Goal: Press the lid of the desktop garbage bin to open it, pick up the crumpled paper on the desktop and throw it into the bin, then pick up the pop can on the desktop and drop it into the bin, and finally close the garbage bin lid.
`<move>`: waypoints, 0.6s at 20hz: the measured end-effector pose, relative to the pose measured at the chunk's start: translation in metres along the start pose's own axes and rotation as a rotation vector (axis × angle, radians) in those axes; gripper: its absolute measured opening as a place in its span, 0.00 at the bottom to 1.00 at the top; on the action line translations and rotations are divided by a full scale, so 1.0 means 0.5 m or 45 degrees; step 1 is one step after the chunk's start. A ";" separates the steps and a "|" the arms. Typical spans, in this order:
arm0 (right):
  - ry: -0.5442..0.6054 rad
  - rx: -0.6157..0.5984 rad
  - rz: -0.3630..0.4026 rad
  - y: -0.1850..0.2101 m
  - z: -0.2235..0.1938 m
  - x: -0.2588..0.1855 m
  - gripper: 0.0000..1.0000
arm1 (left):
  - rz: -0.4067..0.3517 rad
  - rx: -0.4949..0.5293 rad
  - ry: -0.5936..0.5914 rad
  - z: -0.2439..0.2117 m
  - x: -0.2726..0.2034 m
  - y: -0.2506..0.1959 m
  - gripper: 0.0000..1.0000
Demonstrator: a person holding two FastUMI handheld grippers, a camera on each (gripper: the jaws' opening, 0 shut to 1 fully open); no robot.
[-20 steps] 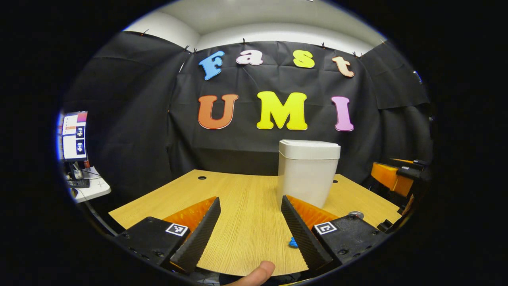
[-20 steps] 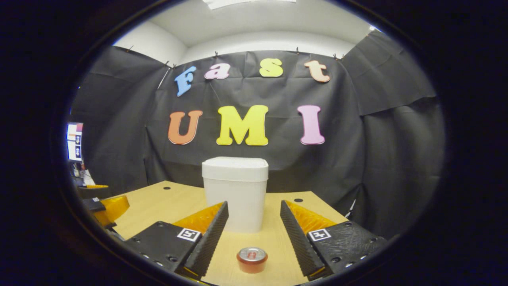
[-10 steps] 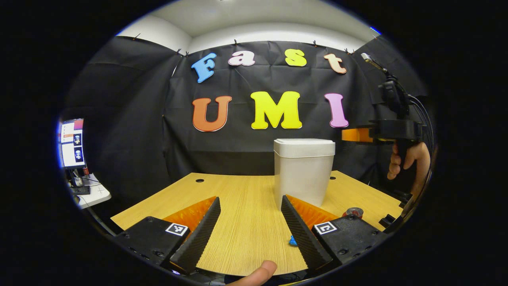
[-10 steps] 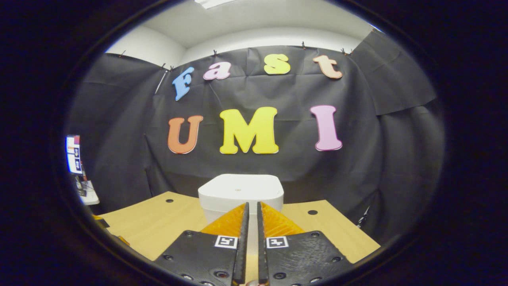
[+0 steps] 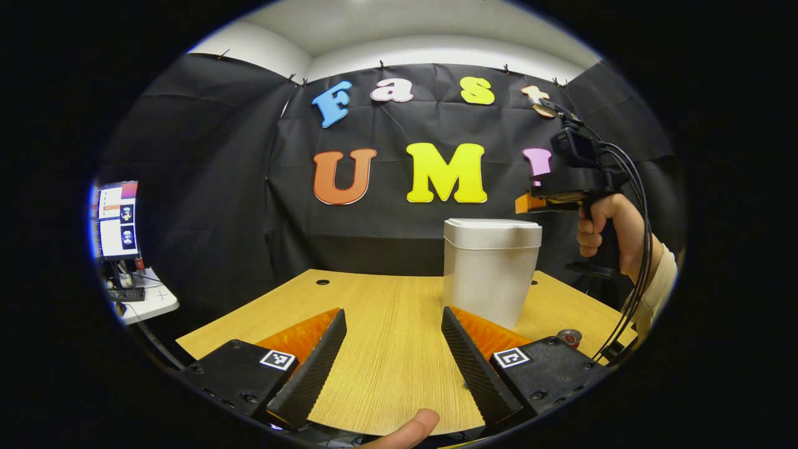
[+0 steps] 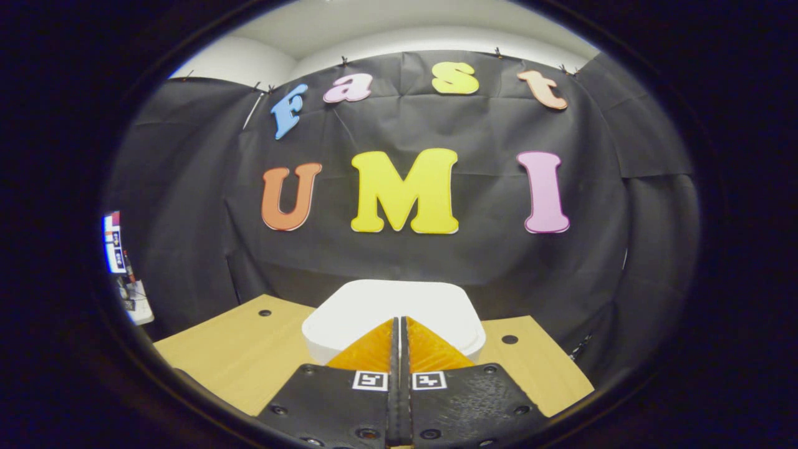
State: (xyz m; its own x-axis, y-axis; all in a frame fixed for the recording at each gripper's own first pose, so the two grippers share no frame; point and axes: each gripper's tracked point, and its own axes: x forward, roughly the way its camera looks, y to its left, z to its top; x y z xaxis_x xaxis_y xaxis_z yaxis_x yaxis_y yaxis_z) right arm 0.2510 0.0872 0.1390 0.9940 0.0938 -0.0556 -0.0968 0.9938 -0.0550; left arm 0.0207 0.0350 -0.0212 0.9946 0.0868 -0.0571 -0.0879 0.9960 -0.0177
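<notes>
Right gripper (image 6: 399, 324), fingers pressed together w/ nothing held, is poised just above lid (image 6: 393, 308) of white desktop bin (image 5: 491, 269), which is seen shut at desk's (image 5: 386, 337) far side. Lid not yet pressed, so all steps are judged pending. Pop can (image 5: 568, 337) is seen near bin's base. Left gripper (image 5: 393, 330) is held wide open, empty, low over desk.

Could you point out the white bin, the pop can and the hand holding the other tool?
Bin (image 5: 489, 280), left gripper view, on its front wall.
Pop can (image 5: 568, 337), left gripper view, on its top.
Hand (image 5: 601, 227), left gripper view, on the curled fingers around the handle.
</notes>
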 end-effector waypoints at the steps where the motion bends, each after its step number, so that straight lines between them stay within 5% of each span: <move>1: 0.021 -0.002 0.004 0.008 -0.005 0.015 0.00 | 0.005 0.000 -0.001 0.001 0.002 0.003 0.99; 12: 0.175 0.051 -0.070 0.029 -0.057 0.062 0.01 | -0.045 0.007 0.029 -0.012 0.009 -0.009 0.99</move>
State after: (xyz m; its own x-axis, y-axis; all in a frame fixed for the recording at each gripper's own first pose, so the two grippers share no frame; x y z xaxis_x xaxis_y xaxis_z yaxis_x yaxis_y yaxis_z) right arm 0.2791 0.1027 0.1082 0.9813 0.0331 -0.1895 -0.0379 0.9990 -0.0218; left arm 0.0255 0.0306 -0.0274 0.9955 0.0507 -0.0795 -0.0520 0.9985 -0.0148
